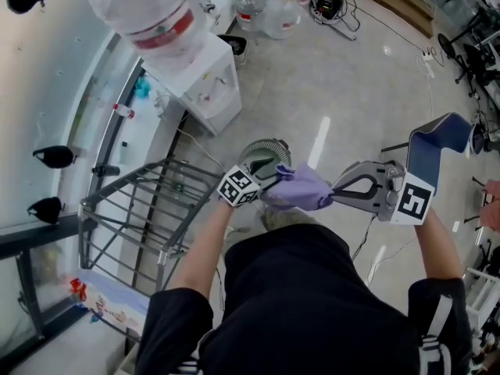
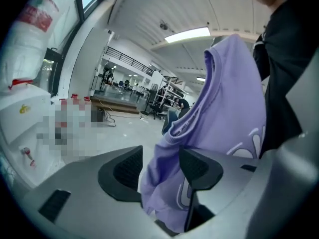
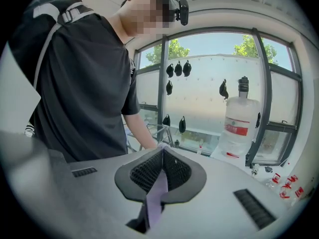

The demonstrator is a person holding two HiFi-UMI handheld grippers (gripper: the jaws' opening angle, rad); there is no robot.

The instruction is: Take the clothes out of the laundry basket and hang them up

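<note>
Holding the light purple fabric garment [image 1: 301,187] up in front of my torso, clear of the floor, bunched between both tools

right gripper [image 1: 336,191]: clenched on it, with a thin purple fold pinched flat between the pads in the right gripper view. That's the only real hold

left gripper [image 1: 269,184]: released, jaws wide apart. Cloth hangs through the gap but I see neither pad squeezing it

Geometry that matters:
- in the head view the bunch's long axis runs left-right, from the right pinch across to the left jaws
- seen from the left jaws, the bulk rises up and to the right, and the ribbed neckline band [image 2: 187,124] sits just above the gap, slanting lower-left to upper-right
- so the neck end is at my left tool. Which part the right has, hem or shoulder, I can't tell

grey metal wire drying rack [image 1: 133,209] is low on the left, so the left hand is nearer to it. No hanger in view. The round grey ribbed object [image 1: 264,153] on the floor just beyond the tools might be the basket, can't confirm

My read: mid-regrip. Left should bite the edge beside the neckline, then pull apart along that left-right axis before going left to the rack. Risk is the single pinch slipping
</note>
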